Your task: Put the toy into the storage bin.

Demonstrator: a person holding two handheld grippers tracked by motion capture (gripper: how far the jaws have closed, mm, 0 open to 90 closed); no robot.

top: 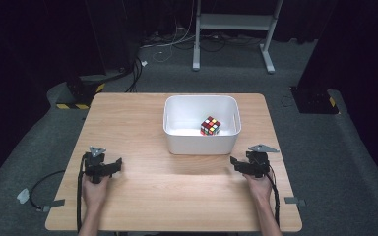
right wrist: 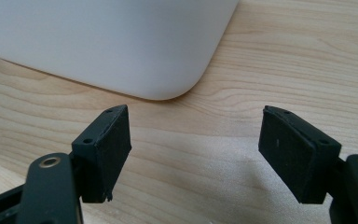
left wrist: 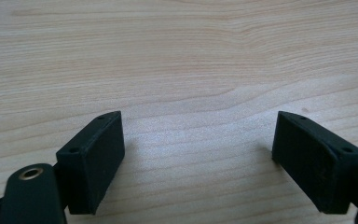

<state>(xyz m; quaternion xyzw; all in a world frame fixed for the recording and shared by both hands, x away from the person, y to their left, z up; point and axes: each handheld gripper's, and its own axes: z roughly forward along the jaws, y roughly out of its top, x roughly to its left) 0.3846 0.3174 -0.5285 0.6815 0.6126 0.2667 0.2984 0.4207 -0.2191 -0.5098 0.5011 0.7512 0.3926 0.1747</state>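
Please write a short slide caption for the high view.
Puzzle cube lies inside white bin on wooden table; left gripper and right gripper rest empty on either side.

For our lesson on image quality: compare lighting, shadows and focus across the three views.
High view: the table is brightly lit against dark surroundings, the bin glaring white around the cube. Left gripper view: sharp wood grain, soft shadow between the jaws. Right gripper view: bin corner slightly blurred.
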